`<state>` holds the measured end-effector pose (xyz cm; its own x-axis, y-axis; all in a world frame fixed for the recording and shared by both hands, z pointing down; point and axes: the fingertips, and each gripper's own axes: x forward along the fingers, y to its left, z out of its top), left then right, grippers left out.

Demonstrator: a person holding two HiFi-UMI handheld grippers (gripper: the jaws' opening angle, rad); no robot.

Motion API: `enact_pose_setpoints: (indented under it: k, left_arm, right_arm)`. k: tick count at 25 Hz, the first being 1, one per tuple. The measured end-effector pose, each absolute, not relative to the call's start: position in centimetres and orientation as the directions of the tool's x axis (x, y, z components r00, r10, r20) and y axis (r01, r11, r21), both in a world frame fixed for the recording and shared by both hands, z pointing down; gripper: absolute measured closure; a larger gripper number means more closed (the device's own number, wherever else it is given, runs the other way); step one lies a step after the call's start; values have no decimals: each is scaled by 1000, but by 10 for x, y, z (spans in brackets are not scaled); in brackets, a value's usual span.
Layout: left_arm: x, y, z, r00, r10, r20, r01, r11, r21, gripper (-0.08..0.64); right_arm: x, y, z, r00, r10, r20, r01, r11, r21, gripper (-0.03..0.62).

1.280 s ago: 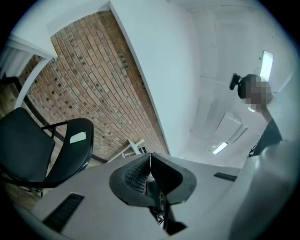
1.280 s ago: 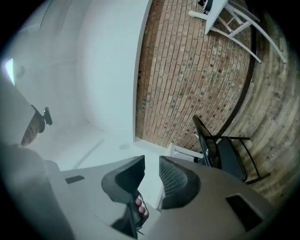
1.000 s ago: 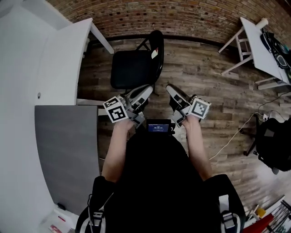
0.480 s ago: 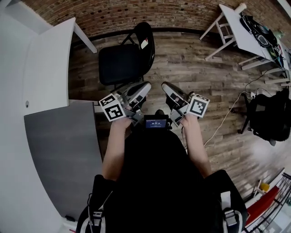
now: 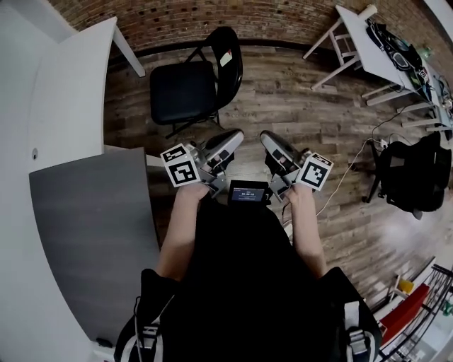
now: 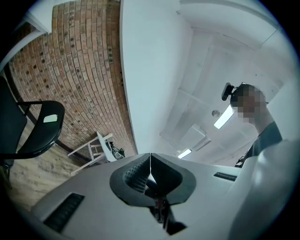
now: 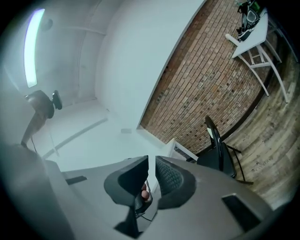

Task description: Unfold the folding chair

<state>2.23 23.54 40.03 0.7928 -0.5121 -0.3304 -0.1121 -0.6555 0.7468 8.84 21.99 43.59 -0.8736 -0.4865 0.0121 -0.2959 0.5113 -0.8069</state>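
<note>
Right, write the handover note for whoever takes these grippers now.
Left gripper: shut, empty, held in front of the body, apart from the chair.
Right gripper: jaws closing with a narrow gap and nothing between them, also apart from the chair.
Chair: stands open on the wooden floor by the brick wall, beside the white table, seat flat, back upright.
Done: the chair looks unfolded.
Left: probably nothing. Whether the legs are fully spread cannot be told from here.
</note>
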Motion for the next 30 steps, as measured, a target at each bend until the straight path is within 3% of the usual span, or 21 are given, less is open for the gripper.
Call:
enact_pose_setpoints:
  k: [30]
  left_arm:
    - [128,297,402,769,-629,-116,-355,-570,741,549]
  right_arm:
    - [174,271,425,-927,-335,-168,-58,572,-818,560]
